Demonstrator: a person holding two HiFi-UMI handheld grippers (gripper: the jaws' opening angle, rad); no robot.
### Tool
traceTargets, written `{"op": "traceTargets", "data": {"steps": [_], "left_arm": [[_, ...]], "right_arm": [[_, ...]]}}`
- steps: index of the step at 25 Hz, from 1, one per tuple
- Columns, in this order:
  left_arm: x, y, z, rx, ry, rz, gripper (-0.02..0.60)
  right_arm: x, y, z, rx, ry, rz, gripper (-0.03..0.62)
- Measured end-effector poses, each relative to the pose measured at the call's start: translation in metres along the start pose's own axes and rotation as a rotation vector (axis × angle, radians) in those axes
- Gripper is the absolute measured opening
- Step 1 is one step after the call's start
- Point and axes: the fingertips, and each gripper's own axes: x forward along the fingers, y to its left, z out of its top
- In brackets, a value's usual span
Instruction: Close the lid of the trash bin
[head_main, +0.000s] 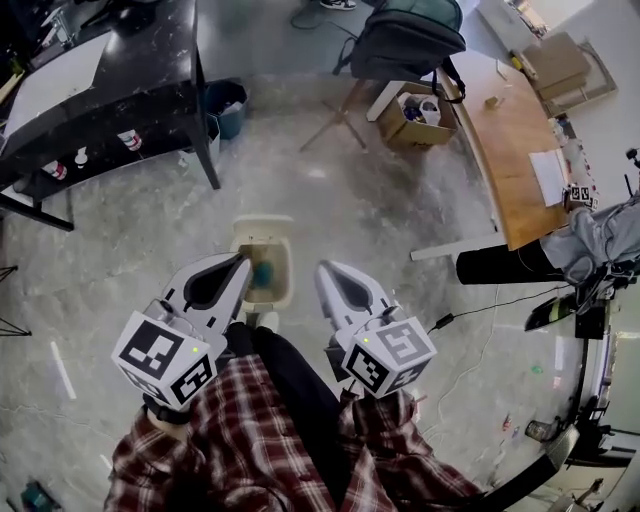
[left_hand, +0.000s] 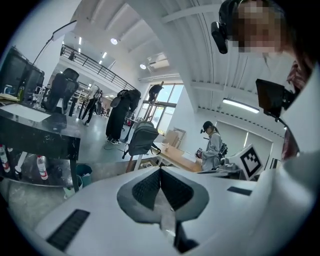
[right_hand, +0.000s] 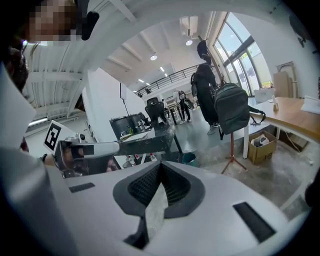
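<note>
A small cream trash bin (head_main: 285, 268) stands on the concrete floor just ahead of the person's feet. Its lid (head_main: 262, 229) is tipped up at the far side, and something teal (head_main: 263, 272) lies inside. My left gripper (head_main: 243, 259) is held above the bin's left rim, its jaws together with nothing between them. My right gripper (head_main: 322, 268) hovers just right of the bin, also shut and empty. Both gripper views look out level across the room, so the bin is hidden there; the left gripper (left_hand: 160, 169) and right gripper (right_hand: 160, 164) show their pads meeting at the tips.
A black table (head_main: 110, 75) stands far left with a teal bucket (head_main: 226, 103) beside it. A backpack (head_main: 405, 40) on a stand, a cardboard box (head_main: 418, 118) and a wooden desk (head_main: 510, 140) lie far right. A black cylinder (head_main: 500, 265) and cables lie to the right. Several people stand in the distance.
</note>
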Motion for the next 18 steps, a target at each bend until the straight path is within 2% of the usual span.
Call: {"op": "traceTargets", "data": {"steps": [10,18], "left_arm": [[0.023,0.039,-0.038,-0.056,0.067,0.026,0.012],[0.055,0.094,-0.114,-0.133,0.159,0.048,0.012]], "right_arm": [[0.059,-0.014,-0.041,0.007,0.130,0.035,0.012],[0.131,-0.049,-0.095,-0.065,0.265,0.079,0.012]]}}
